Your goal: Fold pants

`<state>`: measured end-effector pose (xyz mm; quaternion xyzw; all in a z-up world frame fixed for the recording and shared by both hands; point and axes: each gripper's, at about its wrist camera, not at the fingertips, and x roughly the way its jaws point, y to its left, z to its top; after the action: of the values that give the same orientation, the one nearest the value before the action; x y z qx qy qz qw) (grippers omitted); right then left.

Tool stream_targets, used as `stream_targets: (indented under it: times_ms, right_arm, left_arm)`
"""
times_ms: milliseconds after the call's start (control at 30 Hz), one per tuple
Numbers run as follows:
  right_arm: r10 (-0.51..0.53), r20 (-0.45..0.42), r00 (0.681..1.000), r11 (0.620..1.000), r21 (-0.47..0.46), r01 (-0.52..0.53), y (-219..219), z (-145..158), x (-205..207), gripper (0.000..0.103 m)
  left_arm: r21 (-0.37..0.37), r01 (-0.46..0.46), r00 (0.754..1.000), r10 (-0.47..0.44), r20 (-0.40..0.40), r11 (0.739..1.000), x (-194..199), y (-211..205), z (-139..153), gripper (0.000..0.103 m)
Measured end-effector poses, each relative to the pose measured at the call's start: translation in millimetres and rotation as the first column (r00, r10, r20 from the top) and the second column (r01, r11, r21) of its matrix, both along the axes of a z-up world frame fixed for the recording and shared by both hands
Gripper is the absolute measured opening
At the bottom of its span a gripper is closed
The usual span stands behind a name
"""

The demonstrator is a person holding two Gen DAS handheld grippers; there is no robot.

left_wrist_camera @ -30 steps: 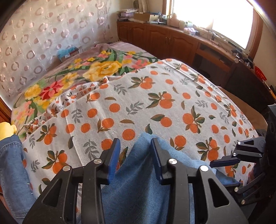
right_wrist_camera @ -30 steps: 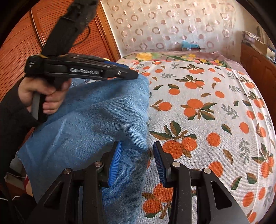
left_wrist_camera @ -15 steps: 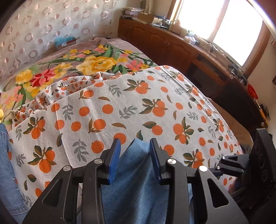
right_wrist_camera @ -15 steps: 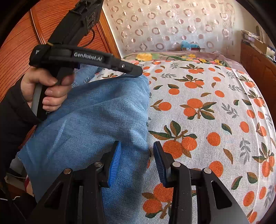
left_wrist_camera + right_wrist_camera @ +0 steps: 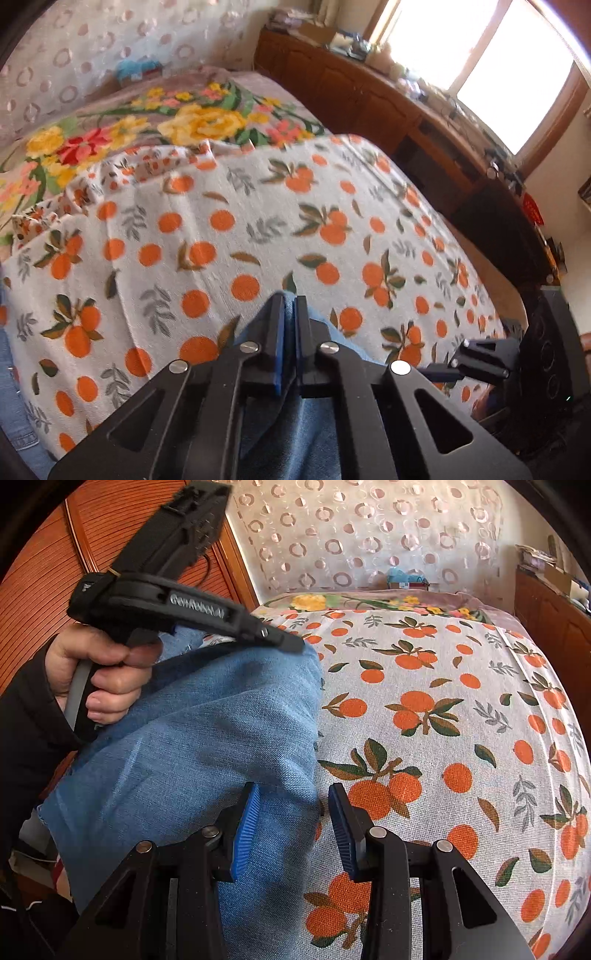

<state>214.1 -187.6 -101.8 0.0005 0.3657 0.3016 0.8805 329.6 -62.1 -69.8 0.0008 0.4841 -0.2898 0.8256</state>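
Observation:
The blue denim pants (image 5: 203,731) lie bunched over the near left edge of the bed, on an orange-print bedspread (image 5: 443,720). My left gripper (image 5: 290,301) is shut on the far corner of the pants (image 5: 295,424), with a thin fold of denim pinched between its blue pads. In the right wrist view the left gripper (image 5: 301,646) points down at that raised corner, held by a hand (image 5: 107,672). My right gripper (image 5: 293,812) stands open over the pants' right edge. Denim lies between its pads (image 5: 245,830) but they do not press on it.
A floral blanket (image 5: 184,122) covers the far end of the bed. A wooden cabinet (image 5: 369,96) with clutter runs under the bright window on the right. A ribbed wooden panel (image 5: 44,590) stands at the left. More denim shows at the left edge (image 5: 11,406).
The left gripper's jaws have closed onto the denim corner, and its view has rolled and tipped. The right gripper has stayed put and open.

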Motion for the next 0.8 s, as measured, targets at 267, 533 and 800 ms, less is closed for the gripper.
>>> stream_targets:
  times_ms: [267,533,800]
  right_arm:
    - [0.015,0.006,1.000,1.000,-0.013,-0.015,0,1,-4,0.040]
    - [0.017,0.006,1.000,1.000,-0.015,-0.017,0,2,-6,0.040]
    - [-0.003,0.022,1.000,0.999,-0.037,0.004,-1,11,-17,0.040]
  left_arm:
    - [0.042,-0.069,0.991,0.064,0.119,0.997,4,4,10,0.003]
    - [0.095,-0.091,0.982,0.073,0.173,0.991,-16,12,27,0.013]
    - [0.138,-0.145,0.967,0.111,0.228,0.980,-70,66,35,0.047]
